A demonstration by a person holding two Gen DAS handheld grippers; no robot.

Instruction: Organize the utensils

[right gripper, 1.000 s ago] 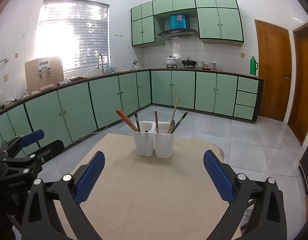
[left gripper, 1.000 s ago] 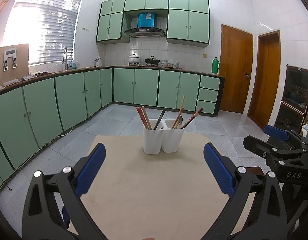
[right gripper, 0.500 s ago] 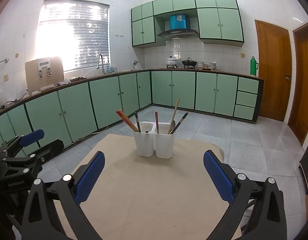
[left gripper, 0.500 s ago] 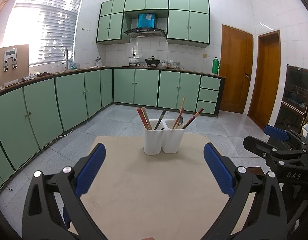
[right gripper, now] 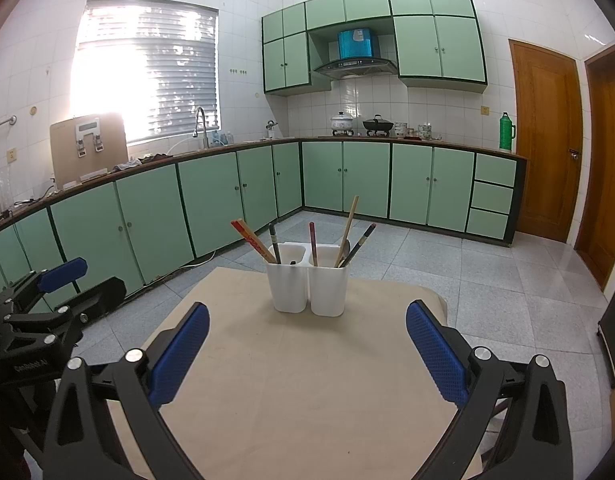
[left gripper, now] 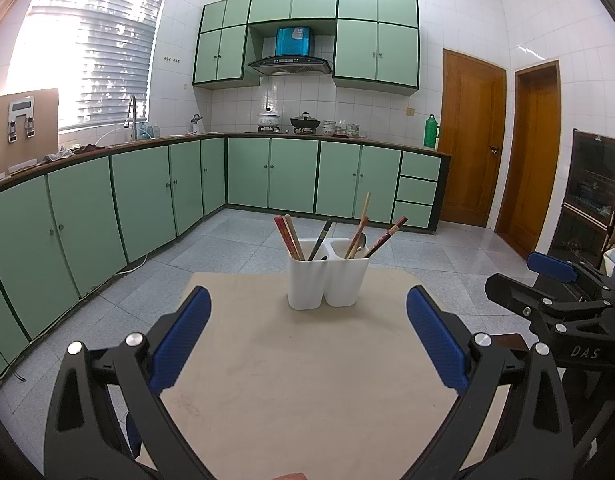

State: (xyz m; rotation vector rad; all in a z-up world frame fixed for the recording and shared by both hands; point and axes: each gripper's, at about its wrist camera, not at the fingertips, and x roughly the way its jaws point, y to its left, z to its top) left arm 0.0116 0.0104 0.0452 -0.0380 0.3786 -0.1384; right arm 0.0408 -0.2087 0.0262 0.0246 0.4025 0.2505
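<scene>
Left claw (left gripper: 307, 336): released, empty, above near surface (left gripper: 307, 380).
Right claw (right gripper: 307, 344): released, empty, beside it at 3 o'clock.
Holder (left gripper: 327, 276): white, 2 compartments, upright at 12 o'clock, far edge.
Chopsticks (left gripper: 289, 238): leaning inside both compartments.

1. The utensil holder (left gripper: 326, 276) stands on the table (left gripper: 307, 380), toward its far edge.
2. Its two compartments sit side by side, touching.
3. Chopsticks (left gripper: 288, 237) lean in the left compartment; further chopsticks (left gripper: 359, 226) lean in the right.
4. Counter cabinets (left gripper: 307, 178) stand behind the table, across the floor.
</scene>
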